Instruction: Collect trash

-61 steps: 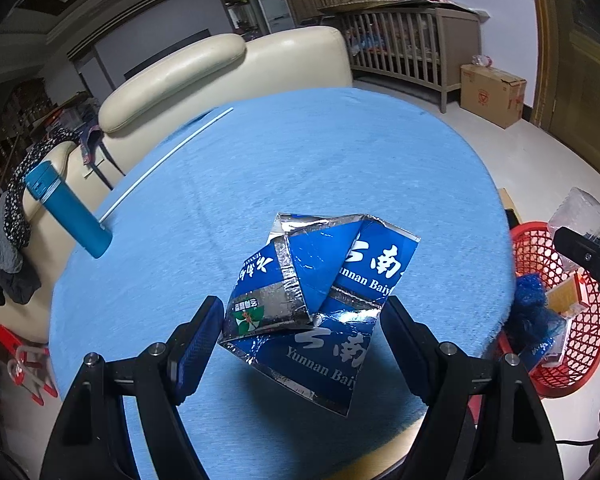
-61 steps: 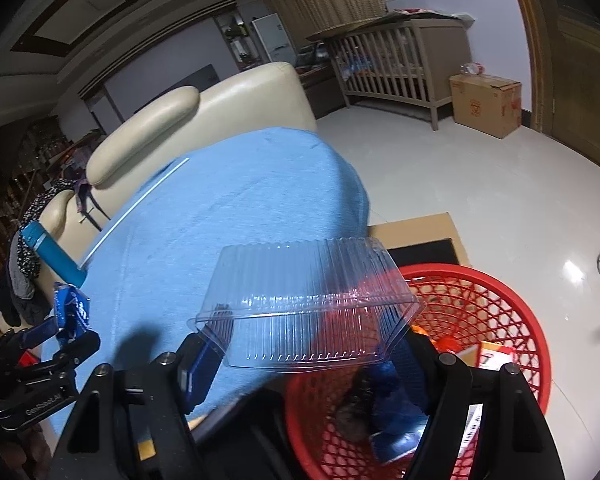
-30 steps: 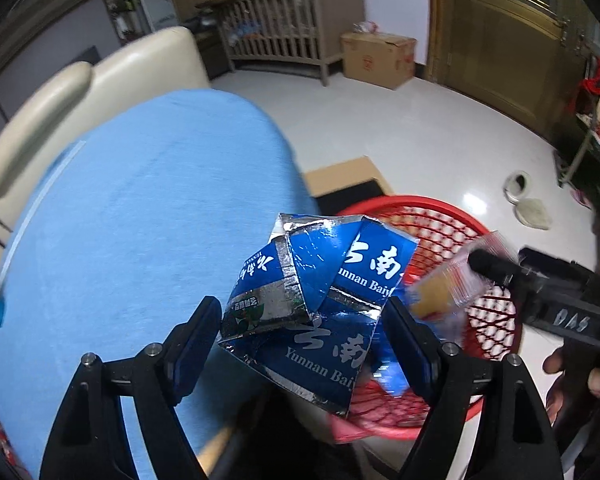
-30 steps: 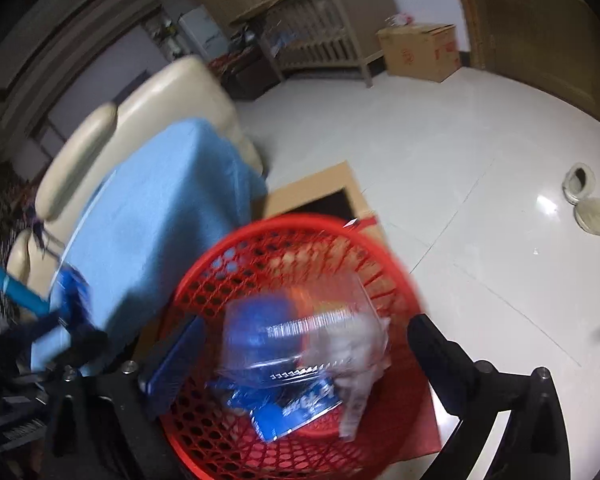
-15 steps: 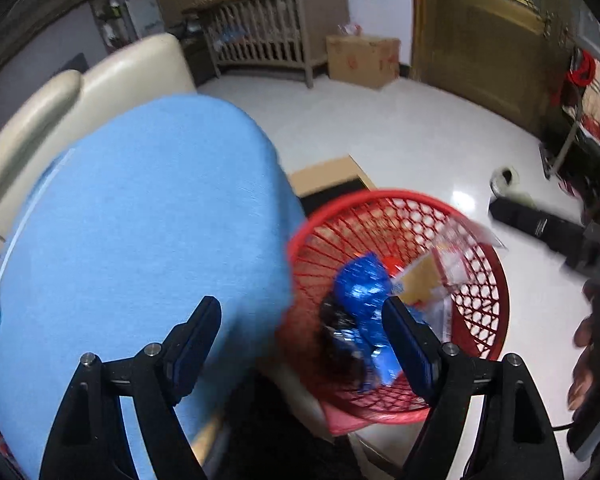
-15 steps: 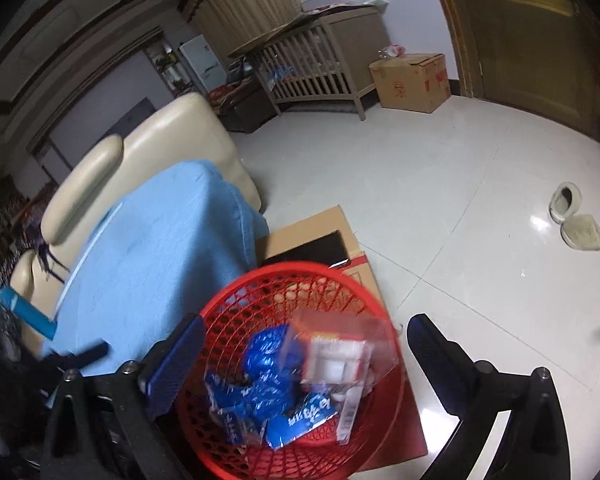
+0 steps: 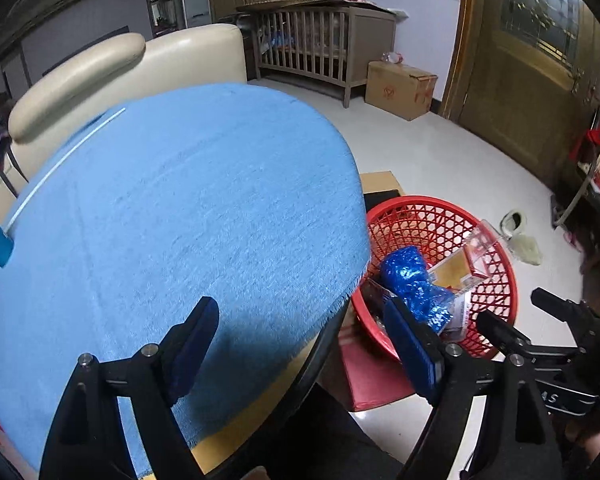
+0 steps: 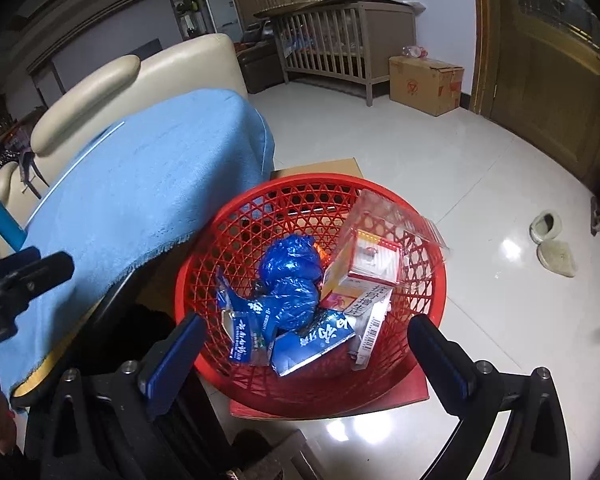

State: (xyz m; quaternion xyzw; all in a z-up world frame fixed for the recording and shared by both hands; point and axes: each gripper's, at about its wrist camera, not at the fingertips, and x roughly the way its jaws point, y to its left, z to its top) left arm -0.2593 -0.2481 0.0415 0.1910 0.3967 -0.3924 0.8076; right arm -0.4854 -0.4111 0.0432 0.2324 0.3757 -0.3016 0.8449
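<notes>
The red mesh basket (image 8: 436, 304) stands on the floor beside the blue-clothed round table (image 7: 180, 200). In it lie a crumpled blue bag (image 8: 292, 276), blue foil packets (image 8: 312, 340), a medicine box (image 8: 364, 276) and a clear plastic container (image 8: 396, 220). My right gripper (image 8: 306, 326) hangs open over the basket's near rim with nothing between its fingers. My left gripper (image 7: 300, 316) is over the table's edge, its jaws opening and empty. The basket (image 7: 420, 216) is to its right, with the right gripper (image 7: 516, 312) beyond.
A blue bottle (image 8: 2, 220) and a thin white stick (image 7: 60, 160) lie at the table's far left. A cream sofa (image 7: 120, 64) backs the table. A crib (image 8: 340, 40), cardboard box (image 8: 424, 84), slippers (image 8: 552, 240) and a wooden door (image 7: 520, 80) surround the tiled floor.
The left gripper let the blue foil packet fall into the basket and the right let go of the clear container. Both grippers have since drawn back, empty, toward the table.
</notes>
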